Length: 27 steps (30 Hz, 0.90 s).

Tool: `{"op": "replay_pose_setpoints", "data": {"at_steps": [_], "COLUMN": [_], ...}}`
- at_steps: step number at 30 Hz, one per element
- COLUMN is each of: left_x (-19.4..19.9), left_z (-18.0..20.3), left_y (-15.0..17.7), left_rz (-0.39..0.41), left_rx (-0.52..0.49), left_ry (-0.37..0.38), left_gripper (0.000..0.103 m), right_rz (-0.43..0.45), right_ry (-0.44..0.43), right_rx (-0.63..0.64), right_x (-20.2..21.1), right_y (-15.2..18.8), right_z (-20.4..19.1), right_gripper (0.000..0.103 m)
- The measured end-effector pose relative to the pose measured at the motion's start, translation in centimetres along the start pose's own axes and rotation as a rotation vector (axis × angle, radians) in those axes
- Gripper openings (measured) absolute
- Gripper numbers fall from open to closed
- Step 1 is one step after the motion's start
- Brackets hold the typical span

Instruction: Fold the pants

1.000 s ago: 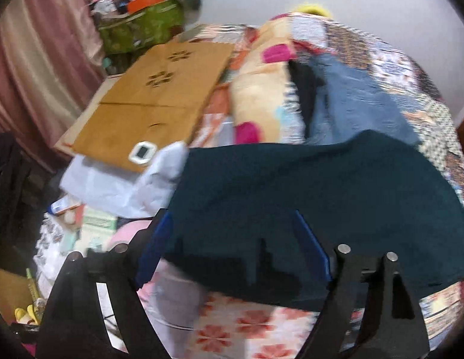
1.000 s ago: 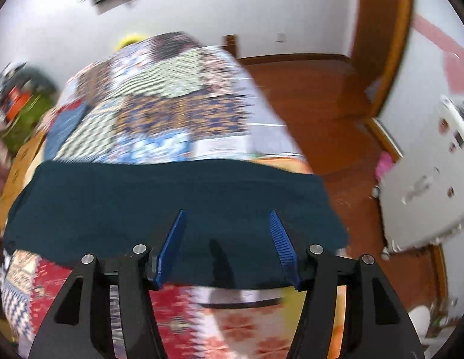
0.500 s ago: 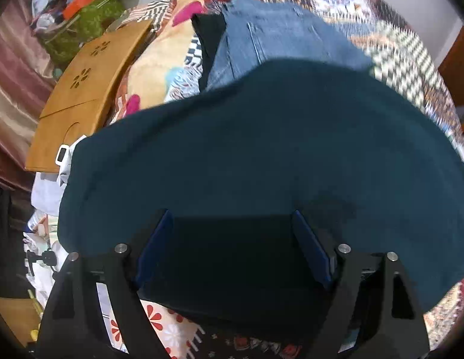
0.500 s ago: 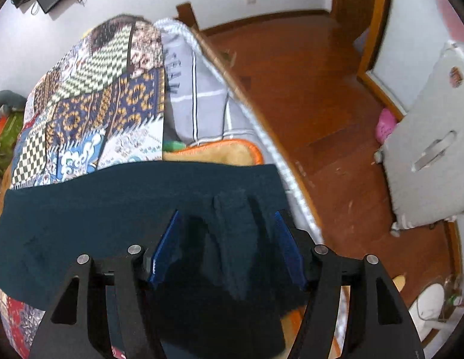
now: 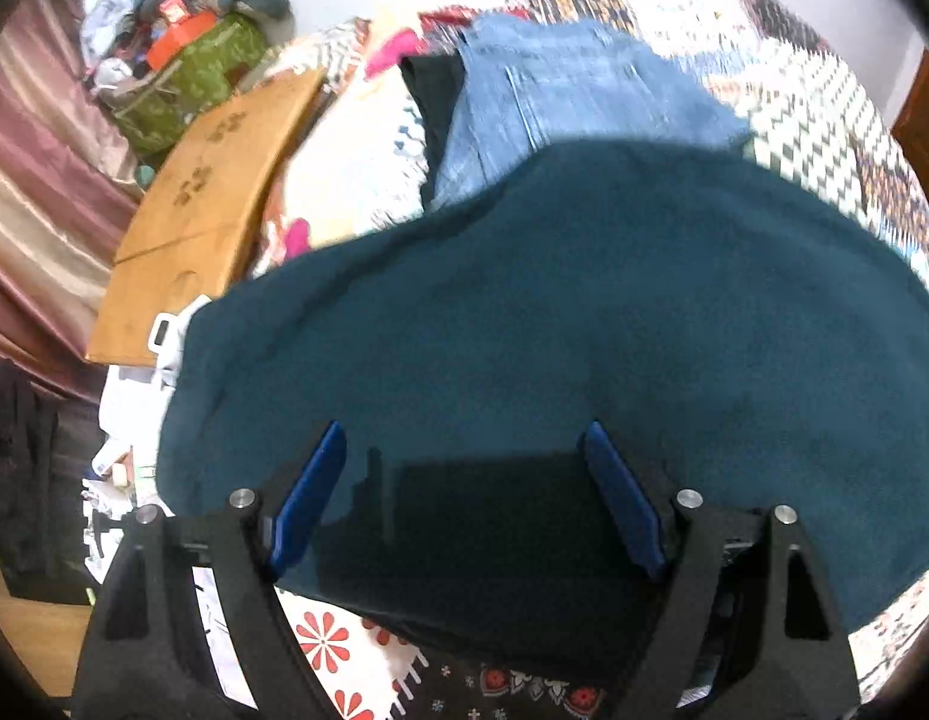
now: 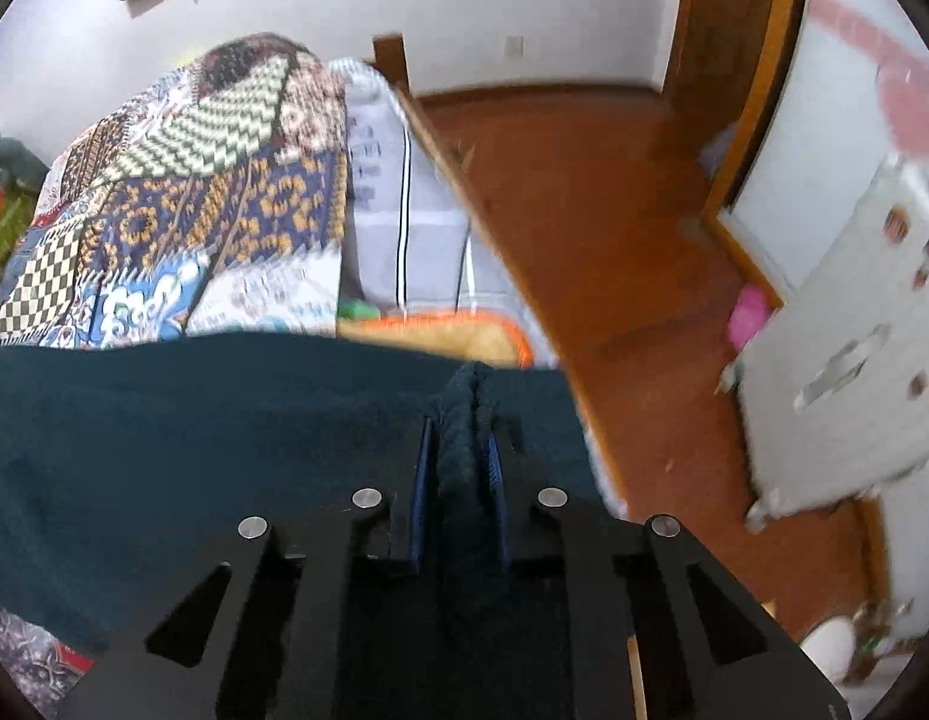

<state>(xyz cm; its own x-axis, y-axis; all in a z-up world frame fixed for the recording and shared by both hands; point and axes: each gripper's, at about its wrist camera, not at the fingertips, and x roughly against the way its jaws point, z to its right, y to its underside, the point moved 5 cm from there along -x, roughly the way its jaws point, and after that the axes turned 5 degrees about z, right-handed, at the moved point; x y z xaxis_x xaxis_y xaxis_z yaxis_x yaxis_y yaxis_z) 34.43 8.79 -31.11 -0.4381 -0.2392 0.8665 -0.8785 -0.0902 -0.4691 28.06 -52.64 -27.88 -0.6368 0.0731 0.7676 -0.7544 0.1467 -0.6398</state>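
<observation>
The dark teal pants lie spread across the patterned bed. My left gripper is open, its blue pads wide apart over the near edge of the pants. In the right wrist view the pants fill the lower left. My right gripper is shut on a bunched fold of the pants near their right end, close to the bed's edge.
Folded blue jeans and a black garment lie beyond the pants. A wooden lap table and cluttered bags are at the left. The patchwork quilt, wooden floor and a white cabinet are at the right.
My right gripper has closed on a fold of the pants. The left gripper stays open and has shifted slightly over the fabric.
</observation>
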Motion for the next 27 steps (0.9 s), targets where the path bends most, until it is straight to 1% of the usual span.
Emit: {"op": "replay_pose_setpoints", "data": {"at_steps": [2,4,6,8,11,12,14,16,17,18,20,21,24,25,26,27], "left_x": [1.0,1.8,2.7,3.3,3.8,3.7,3.4,3.0,2.8,2.7,2.5,2.6,2.9,2.9,3.0,2.9], "left_z": [-0.5,-0.8,-0.9,-0.8,-0.1,0.1,0.6,0.9,1.2,1.4,1.9,2.2,3.6,4.1,4.9,5.6], "left_y": [-0.7,-1.4,-2.1,-2.6,-3.1,-3.2,-3.1,-3.0,-3.0,-3.1,-3.4,-3.7,-4.9,-5.3,-5.8,-6.1], "left_rz": [0.026,0.047,0.074,0.096,0.115,0.116,0.112,0.104,0.100,0.096,0.098,0.102,0.121,0.125,0.127,0.128], "left_rx": [0.033,0.044,0.039,0.031,0.016,0.013,0.003,-0.009,-0.016,-0.025,-0.043,-0.052,-0.080,-0.088,-0.098,-0.105], "left_ry": [0.026,0.029,0.027,0.028,0.038,0.044,0.054,0.059,0.063,0.068,0.075,0.078,0.109,0.121,0.137,0.153], "left_gripper": [0.082,0.082,0.082,0.082,0.082,0.082,0.082,0.082,0.082,0.082,0.082,0.082,0.082,0.083,0.083,0.083], "right_rz": [0.063,0.118,0.152,0.149,0.075,0.037,-0.064,-0.144,-0.165,-0.167,-0.161,-0.155,-0.099,-0.069,-0.052,-0.038], "right_ry": [0.018,0.033,0.040,0.050,0.059,0.056,0.060,0.088,0.111,0.115,0.114,0.106,0.033,-0.021,-0.060,-0.097], "right_rx": [0.010,0.018,0.019,0.021,0.008,0.007,0.020,0.051,0.068,0.077,0.087,0.087,0.063,0.054,0.051,0.051], "right_x": [1.3,2.3,3.0,2.4,-0.5,-1.6,-4.0,-5.4,-5.6,-5.3,-4.1,-3.5,-0.6,0.8,1.6,2.3], "right_y": [-1.6,-3.2,-4.8,-5.5,-5.0,-4.6,-3.0,-1.6,-1.2,-1.1,-1.4,-1.7,-3.1,-3.7,-4.1,-4.3], "right_z": [0.1,0.1,0.2,0.3,0.7,0.6,0.6,0.6,0.7,0.6,0.3,0.1,-1.6,-2.8,-3.8,-4.9], "right_gripper": [0.015,0.015,0.015,0.015,0.015,0.015,0.017,0.023,0.026,0.029,0.030,0.033,0.049,0.055,0.058,0.064]}}
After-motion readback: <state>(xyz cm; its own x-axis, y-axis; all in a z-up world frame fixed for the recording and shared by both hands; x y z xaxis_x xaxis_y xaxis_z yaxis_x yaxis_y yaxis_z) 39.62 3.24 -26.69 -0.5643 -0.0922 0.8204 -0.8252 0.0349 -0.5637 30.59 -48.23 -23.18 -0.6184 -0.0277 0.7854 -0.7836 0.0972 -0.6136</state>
